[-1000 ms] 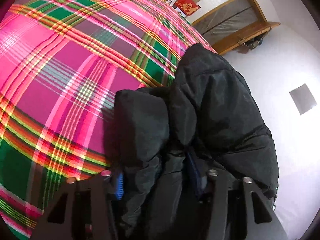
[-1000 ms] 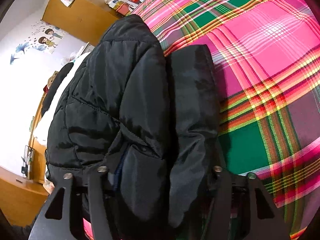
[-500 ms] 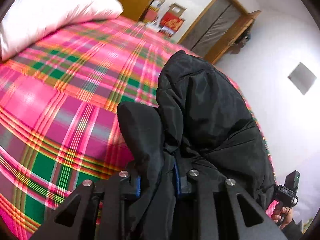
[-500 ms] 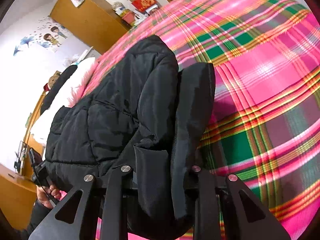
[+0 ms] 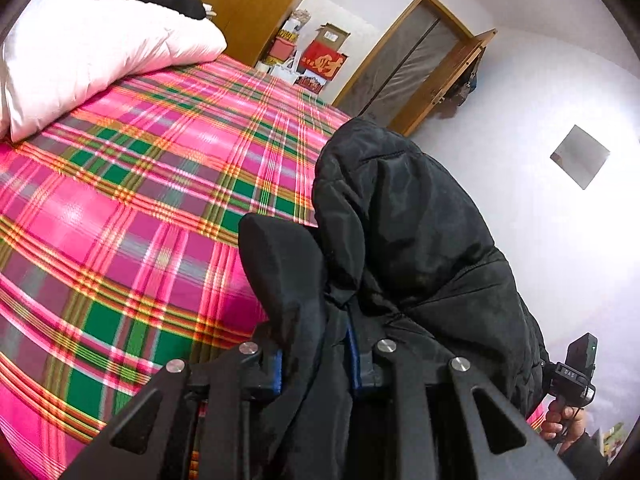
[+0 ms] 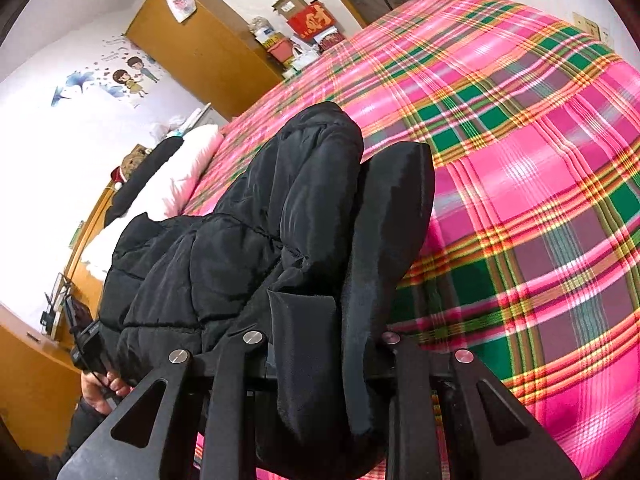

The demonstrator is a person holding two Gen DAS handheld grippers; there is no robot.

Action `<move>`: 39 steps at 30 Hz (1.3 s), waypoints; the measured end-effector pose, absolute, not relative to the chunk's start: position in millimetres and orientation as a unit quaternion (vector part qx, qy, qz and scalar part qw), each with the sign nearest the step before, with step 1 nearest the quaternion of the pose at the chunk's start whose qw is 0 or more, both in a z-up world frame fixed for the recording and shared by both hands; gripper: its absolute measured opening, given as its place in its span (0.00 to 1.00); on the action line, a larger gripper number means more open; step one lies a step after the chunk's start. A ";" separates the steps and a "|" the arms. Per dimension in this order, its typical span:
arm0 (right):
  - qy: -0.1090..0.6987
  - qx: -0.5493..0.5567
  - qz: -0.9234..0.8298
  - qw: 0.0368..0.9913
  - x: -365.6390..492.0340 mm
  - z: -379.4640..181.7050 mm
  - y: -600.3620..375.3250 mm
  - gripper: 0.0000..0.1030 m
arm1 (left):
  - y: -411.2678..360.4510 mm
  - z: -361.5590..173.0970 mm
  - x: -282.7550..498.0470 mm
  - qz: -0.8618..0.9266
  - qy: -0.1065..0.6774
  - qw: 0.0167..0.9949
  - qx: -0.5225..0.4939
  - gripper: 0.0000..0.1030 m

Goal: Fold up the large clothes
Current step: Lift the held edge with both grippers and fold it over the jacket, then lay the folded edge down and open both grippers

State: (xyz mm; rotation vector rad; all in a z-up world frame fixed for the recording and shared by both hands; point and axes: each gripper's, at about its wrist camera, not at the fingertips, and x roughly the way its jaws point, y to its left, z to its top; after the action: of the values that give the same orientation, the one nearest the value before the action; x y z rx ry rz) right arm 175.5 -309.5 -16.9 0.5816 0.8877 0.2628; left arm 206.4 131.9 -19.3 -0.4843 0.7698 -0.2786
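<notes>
Left tongs: jaws narrow, clamped on a fold of my black padded jacket; they have just been closing, with the cloth between the blue pads.
Right tongs: jaws narrow, likewise pinching the jacket's black cloth, which bulges up between the 2 fingers; they too have just been closing on it.
Bed: largest item, spread with a pink, green and yellow plaid cover; it fills the ground beneath both views.
Jacket: gathered in a thick bundle, gripped at 2 places, 1 per tongs, its bulk hanging above the plaid cover at the near part of the bed.
Pillow: pale pink, lying at the far end of the bed, with a dark item on top of it.
Wardrobe: wooden, against the far wall beyond the bed.
Red box: beside the wardrobe, among other small clutter.
Right hand: seen at the edge of the left view, wrapped round a handle.
</notes>
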 end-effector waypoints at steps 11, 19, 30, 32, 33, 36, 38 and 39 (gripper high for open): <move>0.401 0.276 0.175 0.856 235.6 2.4 -244.5 0.22 | 199.5 24.8 229.1 -0.109 0.331 0.912 -0.217 0.23; 0.395 0.273 0.213 0.851 289.6 -3.3 -178.5 0.22 | 271.8 38.4 256.8 -0.075 0.311 0.923 -0.214 0.23; 0.470 0.272 0.180 0.820 316.0 -108.4 -141.3 0.25 | 327.6 -77.0 308.1 -0.015 0.389 0.893 -0.225 0.25; 0.487 0.277 0.168 0.811 311.8 -126.9 -145.9 0.28 | 340.5 -108.7 309.0 0.002 0.409 0.878 -0.249 0.27; 0.490 0.276 0.167 0.810 310.8 -131.2 -146.8 0.30 | 343.8 -122.2 308.0 0.007 0.416 0.874 -0.252 0.28; 0.494 0.272 0.164 0.809 310.9 -136.4 -147.0 0.35 | 345.9 -133.7 302.5 0.006 0.406 0.876 -0.259 0.31; 0.498 0.273 0.160 0.808 311.8 -137.0 -147.0 0.41 | 345.5 -132.8 302.2 0.009 0.404 0.877 -0.259 0.35; 0.498 0.273 0.157 0.808 312.0 -136.4 -146.7 0.44 | 345.6 -131.8 302.1 0.011 0.405 0.877 -0.258 0.37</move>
State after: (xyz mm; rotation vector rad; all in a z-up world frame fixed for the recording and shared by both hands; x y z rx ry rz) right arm 312.0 -146.7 -136.4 0.5832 1.0660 0.3359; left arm 302.1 345.6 -131.8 -0.5385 0.8453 0.0230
